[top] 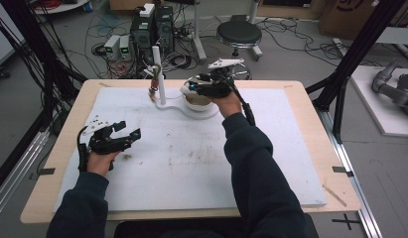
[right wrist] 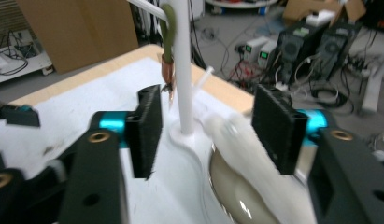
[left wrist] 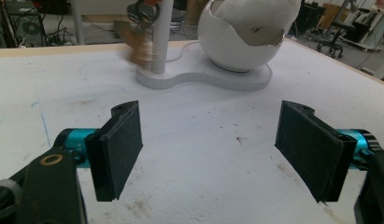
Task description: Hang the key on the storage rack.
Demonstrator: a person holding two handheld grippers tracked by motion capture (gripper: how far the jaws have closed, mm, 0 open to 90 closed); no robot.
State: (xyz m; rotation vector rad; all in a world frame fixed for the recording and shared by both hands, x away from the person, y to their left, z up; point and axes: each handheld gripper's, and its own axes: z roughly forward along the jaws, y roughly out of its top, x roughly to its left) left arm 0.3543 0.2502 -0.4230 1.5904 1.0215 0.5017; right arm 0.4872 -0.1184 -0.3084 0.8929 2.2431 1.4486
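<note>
Where a stained white mat covers the wooden worktop, the right tool, jaws wide and empty, hovers over the far white bowl beside its post; the left tool gapes wide near left; cables litter the floor beyond.

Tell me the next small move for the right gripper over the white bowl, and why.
Probably draw the right gripper back from the white bowl. Its jaws stand open with nothing between the pads, so it looks like a release, and the keyring already hangs from the white post. The left gripper rests open on the white mat.
</note>
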